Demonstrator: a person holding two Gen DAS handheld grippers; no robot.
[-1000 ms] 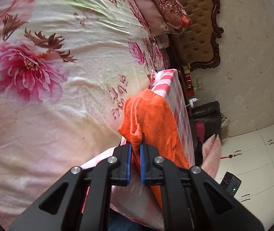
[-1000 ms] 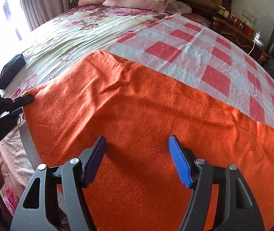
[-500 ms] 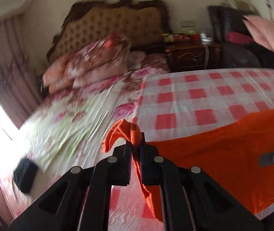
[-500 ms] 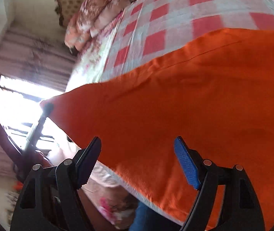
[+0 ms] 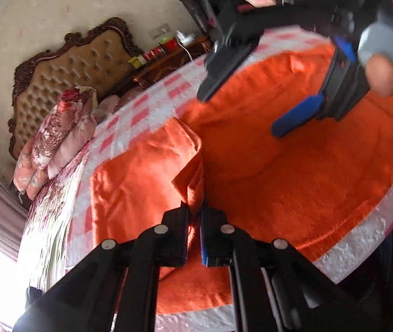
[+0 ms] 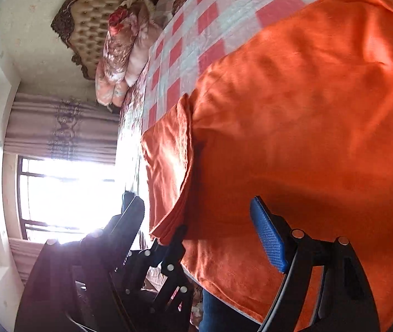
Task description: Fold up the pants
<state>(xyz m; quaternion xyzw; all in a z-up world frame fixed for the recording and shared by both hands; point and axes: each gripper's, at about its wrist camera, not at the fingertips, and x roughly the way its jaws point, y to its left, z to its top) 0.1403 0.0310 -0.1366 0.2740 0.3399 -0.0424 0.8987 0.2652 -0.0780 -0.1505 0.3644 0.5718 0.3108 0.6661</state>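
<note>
The orange pants (image 5: 293, 171) lie spread on the red-and-white checked cloth (image 5: 141, 116) on the bed. My left gripper (image 5: 195, 221) is shut on an edge of the pants and holds a flap (image 5: 141, 171) folded over the rest. My right gripper (image 5: 240, 110) hangs open above the pants, empty. In the right wrist view the pants (image 6: 307, 110) fill the frame, the folded flap (image 6: 168, 166) is at left, and the open right gripper (image 6: 196, 221) is just above the fabric, with the left gripper (image 6: 179, 235) at the flap's lower end.
Flowered pillows (image 5: 58, 132) and a tufted brown headboard (image 5: 72, 69) stand at the bed's head. A nightstand with small items (image 5: 163, 52) is beside it. A bright window with curtains (image 6: 58, 182) is at left. The bed's near edge (image 5: 362, 249) runs close to me.
My left gripper has carried the pants edge across toward the right, laying a flap over the pants. My right gripper stayed open and has lifted above the fabric.
</note>
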